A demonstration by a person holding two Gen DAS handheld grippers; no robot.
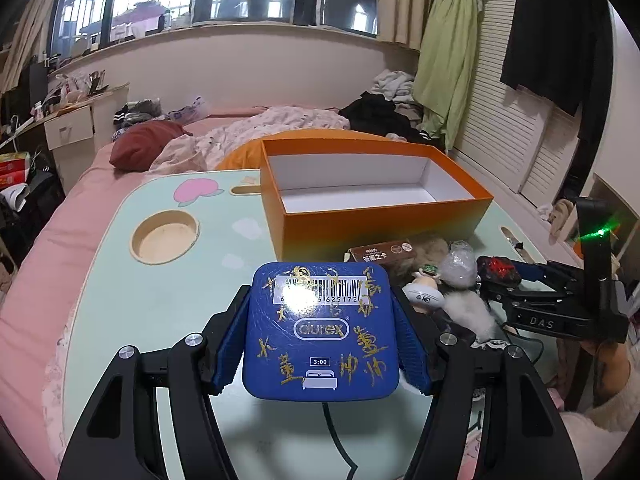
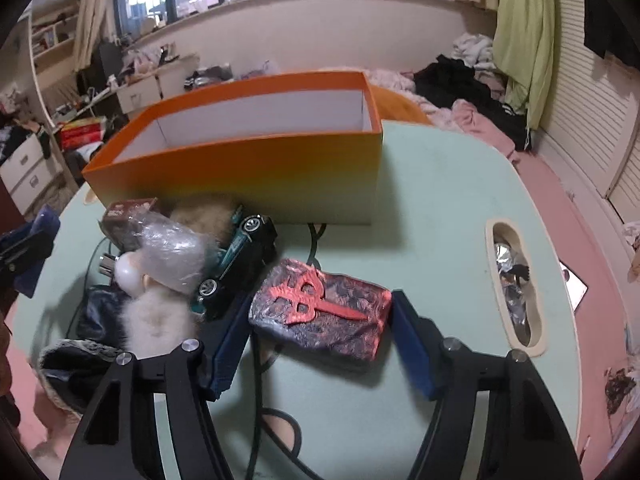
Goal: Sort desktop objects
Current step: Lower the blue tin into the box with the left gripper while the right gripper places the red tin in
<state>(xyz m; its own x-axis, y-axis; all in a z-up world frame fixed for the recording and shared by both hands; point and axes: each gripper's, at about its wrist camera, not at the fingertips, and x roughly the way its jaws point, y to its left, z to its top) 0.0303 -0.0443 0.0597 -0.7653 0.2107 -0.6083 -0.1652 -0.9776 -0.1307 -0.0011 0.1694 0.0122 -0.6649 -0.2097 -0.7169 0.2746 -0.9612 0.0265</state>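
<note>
Bedroom clutter behind, mint desk (image 1: 168,296) sits over a pink bed w/ clothes piled at 12–1 o'clock. Orange box (image 1: 376,216) stands open and looks empty, at 12 o'clock from both cams.

My left gripper (image 1: 320,336): jaws pinching the blue tin (image 1: 320,332) by its two side edges, tin face-up and, judging by the shadow under it, lifted off the desk, short of the box. Tin looks rigid, light, glossy, so prob slippery on the lid; side-edge grip on the ribbed pads is the right hold, I'd keep it level.

My right gripper (image 2: 322,320): jaws spread around the dark red-marked block (image 2: 320,312), which lies on the desk. Left pad right at the block's edge, right pad just beside it; can't tell if either is touching, no pinch yet IMO. Block surface is bumpy, crinkled, foil-like; can't tell if soft or hard underneath. I'd take it across the short sides, mid-length, gentle squeeze.

Rest of pile at 10 o'clock in right cam: toy car (image 2: 236,264), plastic-wrapped lump (image 2: 172,252), white fluffy thing (image 2: 156,320), brown card box (image 2: 124,210), all touching or overlapping. Black cable (image 2: 260,364) runs under the block, snag risk on lift.

Judgement: early in sort, nothing in box yet.
</note>
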